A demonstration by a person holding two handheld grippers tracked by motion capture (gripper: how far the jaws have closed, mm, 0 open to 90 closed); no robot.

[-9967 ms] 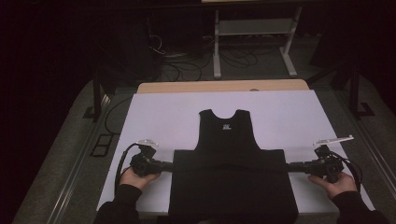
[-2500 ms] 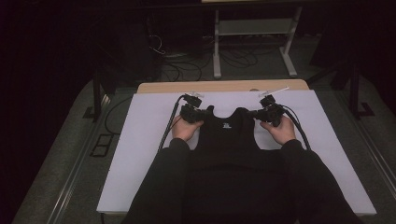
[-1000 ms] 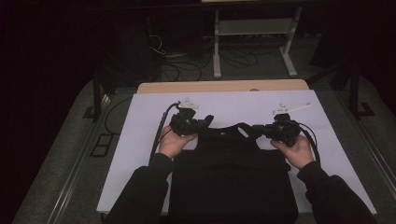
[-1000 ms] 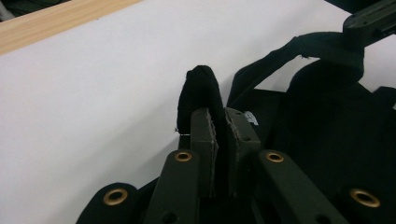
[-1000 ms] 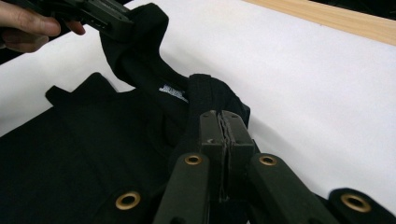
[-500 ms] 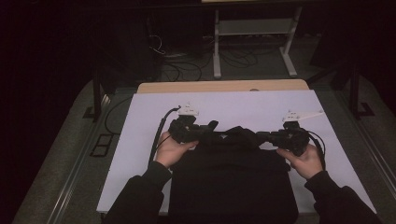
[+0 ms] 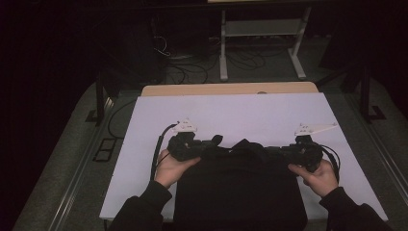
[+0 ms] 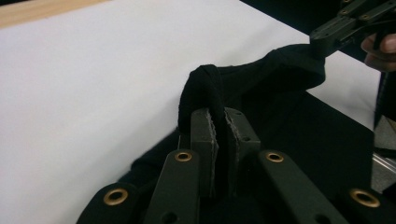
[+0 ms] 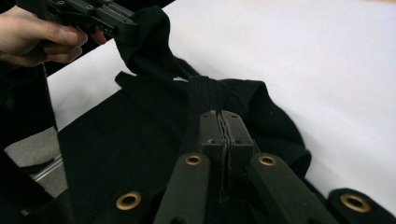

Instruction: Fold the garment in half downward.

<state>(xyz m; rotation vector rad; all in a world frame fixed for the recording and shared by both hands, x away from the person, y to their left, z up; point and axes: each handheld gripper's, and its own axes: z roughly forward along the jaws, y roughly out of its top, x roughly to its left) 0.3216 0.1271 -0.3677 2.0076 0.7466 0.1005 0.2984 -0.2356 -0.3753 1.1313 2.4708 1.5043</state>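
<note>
the black garment [image 7: 240, 192] lies on the near half of the white table [image 7: 240, 110], its upper part lifted and folded toward the person. the left gripper [image 8: 219, 128] is clamped on one bunched strap and the right gripper [image 9: 225, 126] on the other, fabric pinched between each pair of jaws.

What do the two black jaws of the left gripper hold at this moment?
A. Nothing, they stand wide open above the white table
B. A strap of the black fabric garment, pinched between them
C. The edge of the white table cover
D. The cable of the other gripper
B: in the left gripper view the left gripper has its jaws closed on a strap of the black fabric garment, which loops up over them above the white table cover.
</note>
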